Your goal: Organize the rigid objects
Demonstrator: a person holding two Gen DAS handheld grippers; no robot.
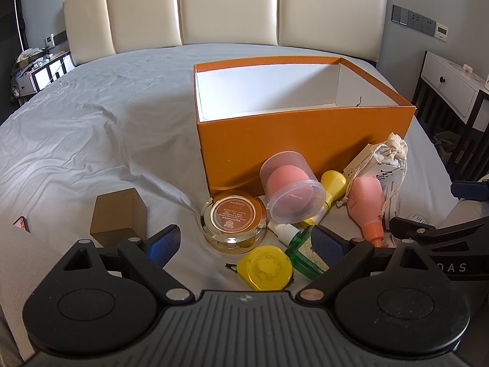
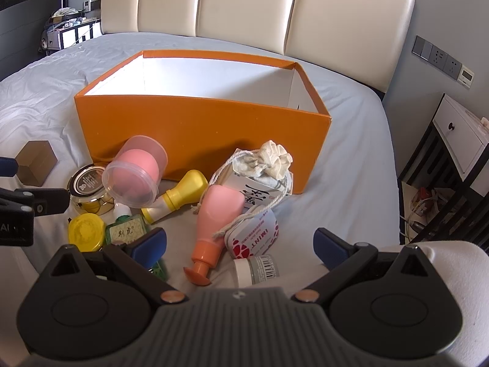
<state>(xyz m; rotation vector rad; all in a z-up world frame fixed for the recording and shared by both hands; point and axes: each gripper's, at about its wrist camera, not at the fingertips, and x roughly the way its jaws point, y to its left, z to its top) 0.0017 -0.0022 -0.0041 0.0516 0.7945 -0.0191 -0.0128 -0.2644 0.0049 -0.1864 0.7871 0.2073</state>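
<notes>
An open orange box (image 1: pixel 305 140) (image 2: pixel 201 131) with a white, empty-looking inside stands on the bed. In front of it lies a heap of small items: a gold round tin (image 1: pixel 233 224), a clear tub with a pink sponge (image 1: pixel 290 188) (image 2: pixel 134 172), a yellow bottle (image 2: pixel 180 194), a pink bottle with an orange cap (image 1: pixel 366 206) (image 2: pixel 214 223), a yellow lid (image 1: pixel 266 267) (image 2: pixel 85 232), a green bottle (image 1: pixel 301 249) (image 2: pixel 126 229), a red-and-white tin (image 2: pixel 253 238) and a cloth pouch (image 2: pixel 269 160). My left gripper (image 1: pixel 244 244) hangs open above the gold tin. My right gripper (image 2: pixel 241 244) hangs open over the pink bottle and red-and-white tin.
A gold-brown cube box (image 1: pixel 119 217) (image 2: pixel 36 162) sits apart at the left on the grey sheet (image 1: pixel 91 128). A padded headboard (image 1: pixel 229 6) stands behind. A white nightstand (image 2: pixel 458 140) is at the bed's right, another cluttered one (image 1: pixel 33 70) at the far left.
</notes>
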